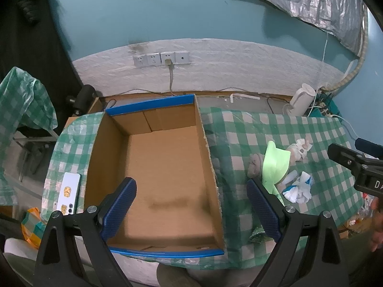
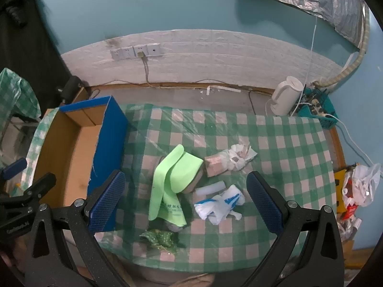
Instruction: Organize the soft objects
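Soft objects [image 2: 177, 179] below spread right gripper [image 2: 186, 205], seemingly untouched.

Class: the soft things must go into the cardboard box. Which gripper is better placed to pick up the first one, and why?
Probably the right gripper: open above the green cloth and plastic bag. The left gripper is over the empty box.

Green-checked tablecloth [image 2: 275, 129], lime-green cloth [image 2: 167, 186], blue-edged brown box [image 1: 165, 157].

We see our right claw [image 2: 184, 205] spread wide and empty above the checked desk [image 2: 275, 143], where a green cloth bag [image 2: 167, 181], a blue-and-white plastic bag [image 2: 219, 205] and a white wrapped bundle [image 2: 229, 160] lie right of the empty cardboard box [image 2: 79, 148].
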